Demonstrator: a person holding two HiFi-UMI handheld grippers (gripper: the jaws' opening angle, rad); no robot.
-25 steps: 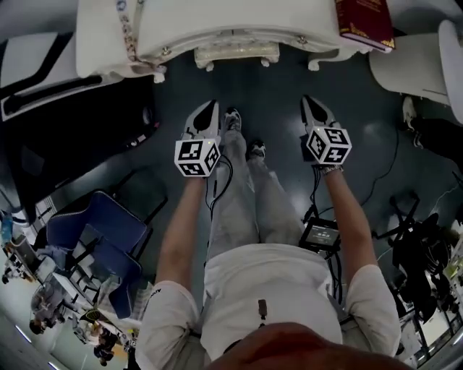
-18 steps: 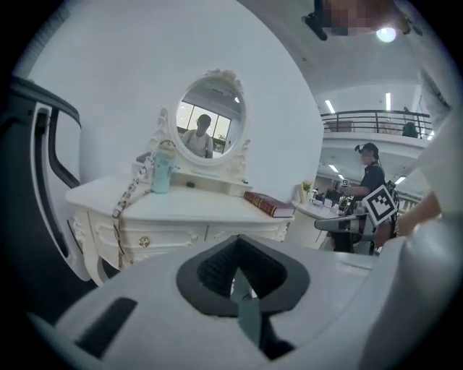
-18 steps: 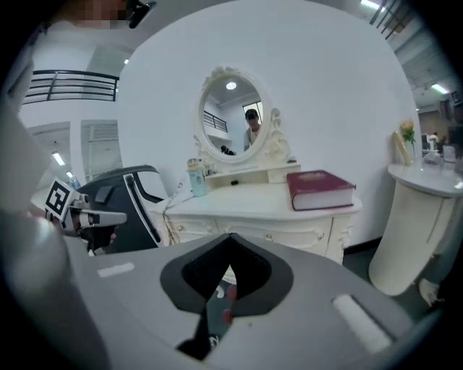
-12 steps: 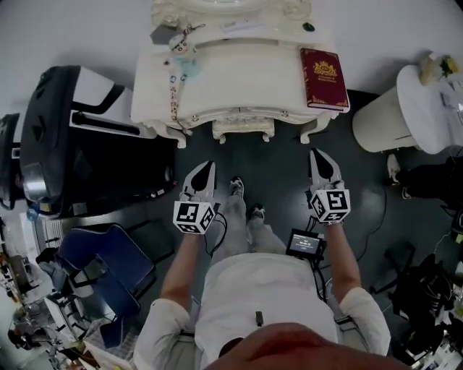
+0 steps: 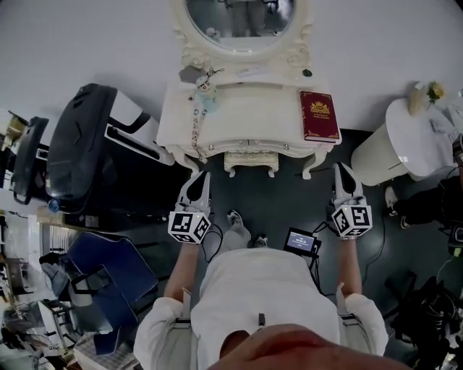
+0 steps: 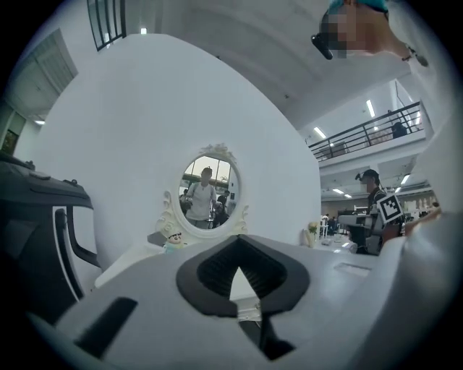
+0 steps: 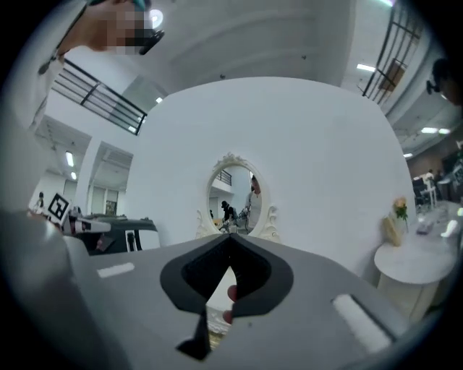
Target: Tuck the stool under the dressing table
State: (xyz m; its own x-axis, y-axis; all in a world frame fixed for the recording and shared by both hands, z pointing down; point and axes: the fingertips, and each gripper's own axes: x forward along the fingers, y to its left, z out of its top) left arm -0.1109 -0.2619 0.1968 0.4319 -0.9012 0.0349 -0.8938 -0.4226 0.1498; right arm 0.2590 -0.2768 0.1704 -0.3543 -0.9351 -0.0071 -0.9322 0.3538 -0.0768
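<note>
White wall at the back, dark floor underfoot, and here we go; the left gripper has its jaws pressed flat together with nothing between them; same story on the right gripper, jaws closed tight and empty; both point level toward the wall, held up in front of the person, one either side of the kneehole and well apart from any furniture; behind each sits its marker cube, then the bare forearms.

Out ahead, the stool; it sits right in under the dressing table, with only its front rail and two short curled legs peeping out below the table's front edge; by my reading the tuck looks done.

How would it handle? A rigid carved frame, I'd judge, light enough to slide yet apt to scrape or catch on the floor; the curls look chip-prone, so the plain stretch of the front rail is the place to push or pinch, low and centred so it doesn't skew.

Looks: cream-white, scrolled to match the table; whether the seat is padded, hidden.

On the tabletop a red book lies at the right; the oval mirror stands above.
</note>
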